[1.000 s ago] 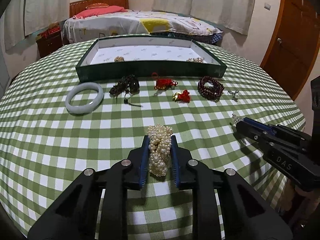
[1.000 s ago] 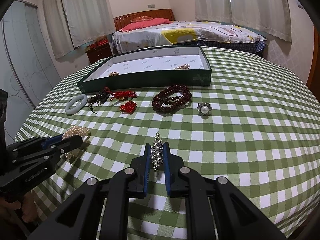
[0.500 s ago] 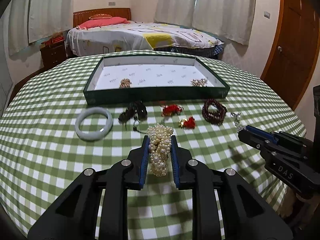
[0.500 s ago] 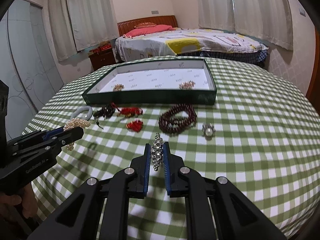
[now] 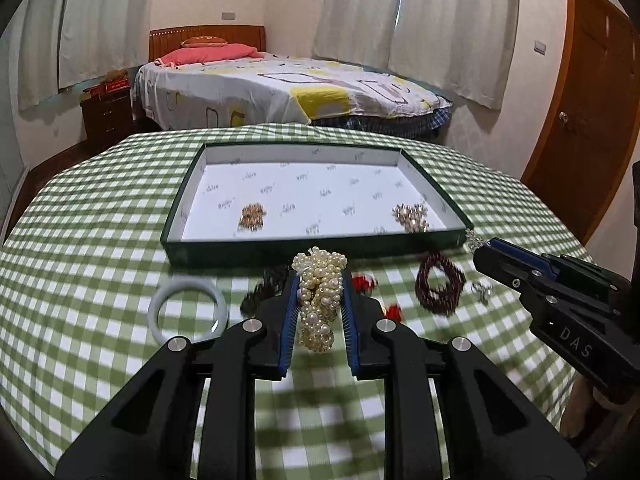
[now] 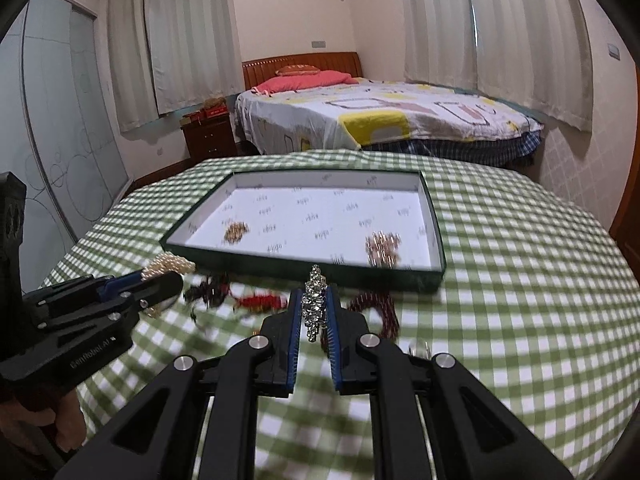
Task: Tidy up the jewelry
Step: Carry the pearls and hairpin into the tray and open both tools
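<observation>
**Both tongs lifted off the desk, each carrying a piece toward the tray**

Since a second ago both tongs have risen from the checked desk [image 5: 80,240] and the green tray [image 5: 176,236] now sits lower and fuller in each view, its white lining open to sight. The left tongs [image 5: 319,280] stay clamped on the pearl bracelet [image 5: 318,300], which hangs bunched between the blue pads, above the desk and short of the tray's near wall. The right tongs [image 6: 315,300] stay pinched narrow on the crystal brooch [image 6: 315,308], held upright, also short of the near wall.

Inside the tray lie two small gold pieces: one at the left [image 5: 252,216], one at the right [image 5: 410,216], well apart. On the desk in front of the tray remain a pale jade bangle [image 5: 188,312], a dark beaded string [image 5: 260,292], red knotted charms [image 5: 364,282], a dark red bead bracelet [image 5: 438,284] and a small pearl ring [image 5: 482,290]; these are blurred. A bed [image 5: 280,88] stands beyond the desk.
</observation>
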### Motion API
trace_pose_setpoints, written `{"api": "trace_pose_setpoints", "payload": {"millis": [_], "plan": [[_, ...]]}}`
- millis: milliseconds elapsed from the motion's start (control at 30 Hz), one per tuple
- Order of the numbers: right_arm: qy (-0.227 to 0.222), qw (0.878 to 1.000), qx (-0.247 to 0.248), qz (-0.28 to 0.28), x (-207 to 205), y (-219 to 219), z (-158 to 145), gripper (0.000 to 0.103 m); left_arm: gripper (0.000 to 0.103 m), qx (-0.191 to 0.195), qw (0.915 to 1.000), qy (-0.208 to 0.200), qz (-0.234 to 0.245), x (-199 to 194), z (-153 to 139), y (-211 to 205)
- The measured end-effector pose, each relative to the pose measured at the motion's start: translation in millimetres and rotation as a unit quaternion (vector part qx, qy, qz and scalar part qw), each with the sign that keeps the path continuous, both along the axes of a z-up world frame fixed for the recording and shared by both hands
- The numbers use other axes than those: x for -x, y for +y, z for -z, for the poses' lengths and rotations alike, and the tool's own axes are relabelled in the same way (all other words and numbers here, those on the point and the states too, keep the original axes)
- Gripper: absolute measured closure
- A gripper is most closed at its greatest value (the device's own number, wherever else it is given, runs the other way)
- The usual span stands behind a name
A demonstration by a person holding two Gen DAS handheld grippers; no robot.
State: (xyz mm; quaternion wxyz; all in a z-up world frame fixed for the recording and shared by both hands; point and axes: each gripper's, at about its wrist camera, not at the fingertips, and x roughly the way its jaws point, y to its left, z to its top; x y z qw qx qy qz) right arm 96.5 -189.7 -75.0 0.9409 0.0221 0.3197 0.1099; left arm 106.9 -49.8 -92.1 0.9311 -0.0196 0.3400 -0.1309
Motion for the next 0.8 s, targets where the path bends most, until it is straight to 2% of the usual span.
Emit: {"api": "trace_pose_setpoints", "payload": {"millis": [500, 633, 800], "plan": [[-0.034, 0.999, 0.003, -0.004, -67.3, 9.2, -20.1, 0.090, 0.083, 0.005, 0.9997, -0.017, -0.017, -78.9, -11.1, -9.7], [-0.021, 1.000, 0.000, -0.001, -87.8, 6.8, -10.2, 0.090, 0.083, 0.004, 0.9997, -0.012, -0.019, -97.8, -5.7, -12.2], [0.010, 1.000, -0.005, 0.000, -107.7, 6.4, 11.4, 0.090, 0.083, -0.007, 0.9997, 0.012, -0.018, -115.6, 15.4, -15.8]]}}
